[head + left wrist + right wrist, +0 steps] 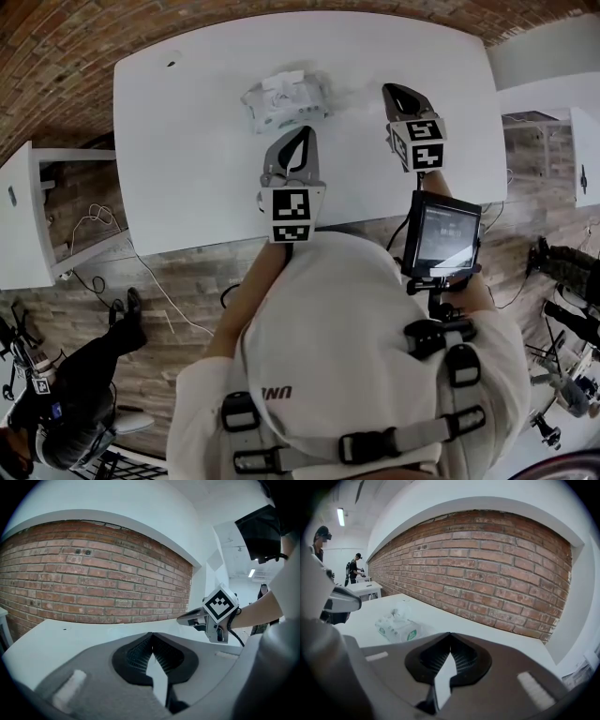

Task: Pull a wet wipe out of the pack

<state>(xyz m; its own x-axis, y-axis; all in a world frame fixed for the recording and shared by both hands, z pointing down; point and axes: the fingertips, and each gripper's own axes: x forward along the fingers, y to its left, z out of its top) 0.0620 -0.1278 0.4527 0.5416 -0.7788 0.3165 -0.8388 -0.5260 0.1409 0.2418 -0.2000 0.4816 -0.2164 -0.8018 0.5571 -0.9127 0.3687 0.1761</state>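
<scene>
Left gripper (306, 133) is nearest us, jaws pressed together and empty. Right gripper (392, 92) is the same, its tips meeting on nothing. The pack (284, 101) lies on the table (178, 141) just beyond the left tips and off to the left of the right gripper. Neither touches it.

Risks, as we judge them:
- With jaws closed, either gripper arriving would only shove the pack. It looks light and sits loose on a smooth top, so it may slide.
- A one-sided pull could lift the whole pack if nothing pins it.
- The ruffled white at its top may be wipe or flap; we cannot tell. A pinch on the wrong layer would come away empty.

Pose: the left gripper is low over the near table, aimed at the pack, slightly nose-down. The right gripper is further out and tilted more steeply down, pointing past the pack's right side.
</scene>
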